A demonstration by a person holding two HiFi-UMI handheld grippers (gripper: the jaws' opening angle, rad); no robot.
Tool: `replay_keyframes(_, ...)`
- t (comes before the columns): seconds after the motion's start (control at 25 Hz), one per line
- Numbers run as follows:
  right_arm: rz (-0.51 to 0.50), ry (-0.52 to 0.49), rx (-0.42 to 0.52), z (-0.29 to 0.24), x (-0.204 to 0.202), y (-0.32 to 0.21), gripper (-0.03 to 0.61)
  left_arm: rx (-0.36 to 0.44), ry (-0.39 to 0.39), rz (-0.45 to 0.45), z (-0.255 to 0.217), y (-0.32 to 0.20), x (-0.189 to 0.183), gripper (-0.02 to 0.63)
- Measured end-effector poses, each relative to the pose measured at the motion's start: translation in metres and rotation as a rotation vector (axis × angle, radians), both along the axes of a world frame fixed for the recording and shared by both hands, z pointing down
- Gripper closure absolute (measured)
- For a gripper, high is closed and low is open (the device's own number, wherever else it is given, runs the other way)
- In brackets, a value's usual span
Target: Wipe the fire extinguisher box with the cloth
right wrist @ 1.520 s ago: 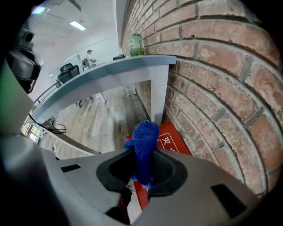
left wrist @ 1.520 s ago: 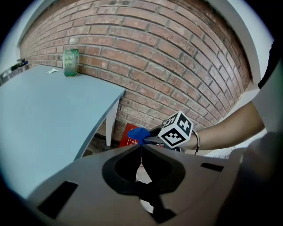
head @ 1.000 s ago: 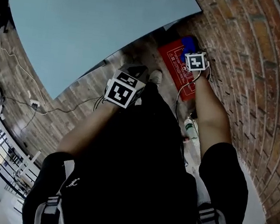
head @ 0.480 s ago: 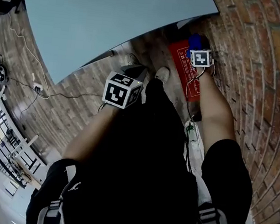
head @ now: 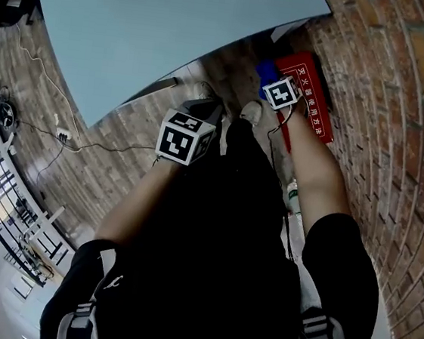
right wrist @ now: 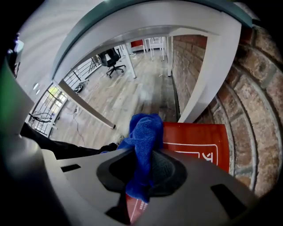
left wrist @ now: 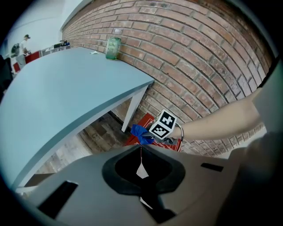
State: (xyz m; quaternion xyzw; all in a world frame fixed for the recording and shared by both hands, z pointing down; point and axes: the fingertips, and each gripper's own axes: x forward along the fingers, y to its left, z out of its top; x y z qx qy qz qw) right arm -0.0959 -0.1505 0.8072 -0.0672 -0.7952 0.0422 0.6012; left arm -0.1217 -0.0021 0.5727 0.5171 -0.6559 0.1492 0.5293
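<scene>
A red fire extinguisher box (head: pixel 306 88) with white print stands on the floor against the brick wall; it also shows in the right gripper view (right wrist: pixel 196 141) and the left gripper view (left wrist: pixel 142 122). My right gripper (head: pixel 276 89) is shut on a blue cloth (right wrist: pixel 144 131), which bunches out ahead of the jaws at the box's near-left edge (head: pixel 267 70). My left gripper (head: pixel 185 135) hangs over the person's dark clothing, apart from the box. Its jaws (left wrist: pixel 141 164) stand together with nothing held.
A pale blue table (head: pixel 160 22) overhangs the box, its white leg (right wrist: pixel 207 79) right beside it. The brick wall (head: pixel 401 110) runs along the right. A green-capped bottle (head: pixel 291 194) lies on the floor, a shoe (head: pixel 250 113) stands near the box, and cables (head: pixel 56 136) trail left.
My right gripper has carried the cloth across the red box's face, from its middle to its near-left edge. The left gripper has hardly moved.
</scene>
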Motion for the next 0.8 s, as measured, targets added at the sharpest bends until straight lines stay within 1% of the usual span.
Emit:
replay_keyframes(0.08,-0.043,0.015,-0.019,-0.001,0.003,0.002,0.495,-0.003,-0.002,0.007,-0.001,0.001,0.002,0.603)
replay_keyframes(0.12,-0.06,0.032,-0.014,-0.002,0.007,-0.001,0.495,-0.005,-0.002,0.012,-0.001,0.001,0.004,0.603)
replay_keyframes(0.2,-0.07,0.103,0.028,-0.003,0.023,-0.018,0.495,-0.006,-0.003,0.025,-0.003,0.002,0.007,0.603)
replay_keyframes(0.28,-0.051,0.128,0.073,-0.004,0.032,-0.042,0.495,-0.005,-0.008,0.033,-0.005,0.002,0.009,0.603)
replay_keyframes(0.36,0.002,0.132,0.12,-0.007,0.04,-0.072,0.495,-0.006,-0.013,0.033,-0.005,0.004,0.009,0.603)
replay_keyframes(0.44,0.086,0.11,0.158,-0.011,0.045,-0.103,0.495,-0.011,-0.015,0.03,-0.005,0.007,0.011,0.603)
replay_keyframes(0.48,0.133,0.079,0.15,-0.011,0.044,-0.115,0.495,-0.015,-0.015,0.028,-0.005,0.009,0.012,0.603)
replay_keyframes(0.56,0.214,0.011,0.103,-0.012,0.038,-0.126,0.495,-0.022,-0.013,0.026,-0.003,0.013,0.015,0.603)
replay_keyframes(0.64,0.268,0.0,0.075,-0.015,0.038,-0.129,0.495,-0.029,-0.01,0.026,-0.002,0.015,0.018,0.603)
replay_keyframes(0.68,0.291,0.016,0.089,-0.018,0.042,-0.131,0.495,-0.032,-0.008,0.028,-0.002,0.016,0.02,0.603)
replay_keyframes(0.72,0.313,0.036,0.142,-0.021,0.047,-0.139,0.495,-0.033,-0.007,0.03,-0.001,0.016,0.022,0.603)
replay_keyframes(0.76,0.334,0.035,0.191,-0.023,0.049,-0.145,0.495,-0.033,-0.005,0.033,-0.001,0.015,0.024,0.603)
replay_keyframes(0.8,0.352,0.008,0.209,-0.023,0.047,-0.145,0.495,-0.032,-0.004,0.037,-0.001,0.014,0.026,0.603)
